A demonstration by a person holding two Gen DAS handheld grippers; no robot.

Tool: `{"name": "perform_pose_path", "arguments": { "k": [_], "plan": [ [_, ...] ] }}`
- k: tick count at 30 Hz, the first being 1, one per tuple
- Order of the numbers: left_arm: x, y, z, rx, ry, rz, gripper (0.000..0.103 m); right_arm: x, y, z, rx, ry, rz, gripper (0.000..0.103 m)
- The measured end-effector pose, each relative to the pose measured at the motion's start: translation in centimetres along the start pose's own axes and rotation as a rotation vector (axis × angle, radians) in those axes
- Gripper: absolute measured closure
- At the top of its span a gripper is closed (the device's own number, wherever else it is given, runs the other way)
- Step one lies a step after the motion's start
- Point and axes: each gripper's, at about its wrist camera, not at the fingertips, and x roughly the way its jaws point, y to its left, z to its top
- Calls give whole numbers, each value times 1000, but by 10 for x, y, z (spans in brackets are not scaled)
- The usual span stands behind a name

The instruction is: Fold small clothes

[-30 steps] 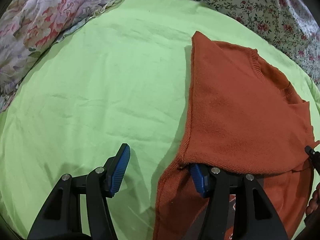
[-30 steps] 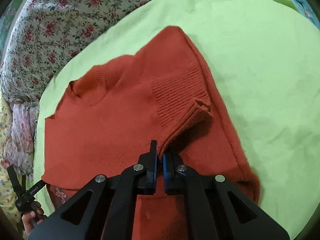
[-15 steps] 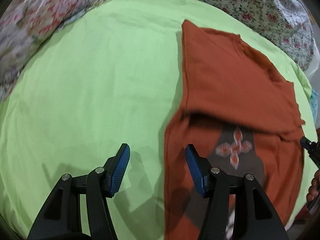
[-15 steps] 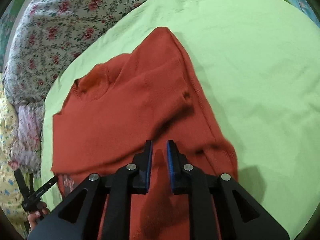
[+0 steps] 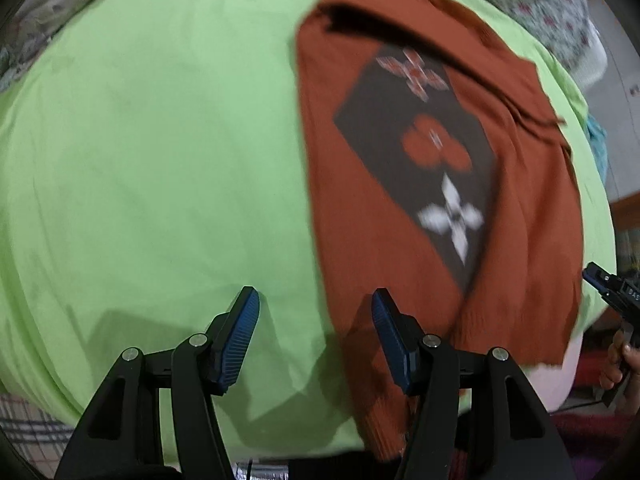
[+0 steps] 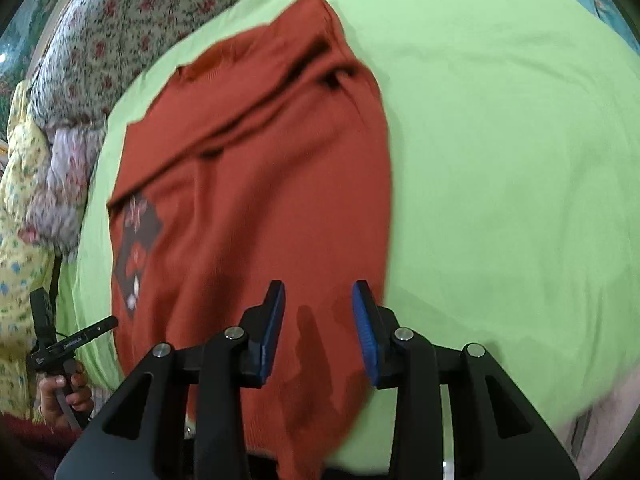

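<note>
The rust-orange knitted sweater with a dark diamond motif [image 5: 404,184] lies on the lime-green bed sheet [image 5: 160,140], its hem reaching the near edge of the bed and its collar end pointing toward the floral-print bedding [image 6: 100,40] at the far edge. One second ago the right tool [image 6: 318,320] pinched a ribbed sleeve cuff over the body of the sweater; its blue pads are now opening and nothing sits between them, only flat fabric below. The sleeve is laid across the upper part of the sweater, where it forms a raised fold. The left tool [image 5: 316,332] is spread as before and holds nothing; earlier its right pad sat under a lifted layer of fabric, and now both pads hang clear above the sheet and the sweater's edge. Both views show more of the near edge than a second ago, so both tools have pulled back. Judgement: the sleeve fold is released, and the lower hem is the likely next grasp.
</note>
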Motion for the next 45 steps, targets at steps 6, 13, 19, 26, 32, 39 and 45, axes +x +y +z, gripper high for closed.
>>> {"name": "perform_pose_path", "arguments": {
  "k": [6, 13, 19, 26, 32, 39, 45],
  "plan": [
    [-3, -7, -24, 40, 35, -29, 42, -4, -14, -52, 47, 62, -8, 67],
    [10, -5, -18, 47, 61, -66, 32, 5, -4, -75, 59, 61, 36, 64],
    [22, -35, -14, 165, 46, 38, 36, 12, 9, -73, -1, 86, 26, 93],
    [3, -32, -17, 212, 33, -45, 100, -17, -21, -71, 51, 49, 47, 94],
    [-1, -17, -22, 196, 66, -69, 99, -56, -79, -58, 151, -40, -26, 95],
    [3, 9, -32, 77, 144, -150, 60, -30, -64, -59, 129, 52, 28, 89],
    [8, -12, -42, 160, 114, -108, 53, -27, -74, -66, 165, 74, 60, 87]
  ]
}}
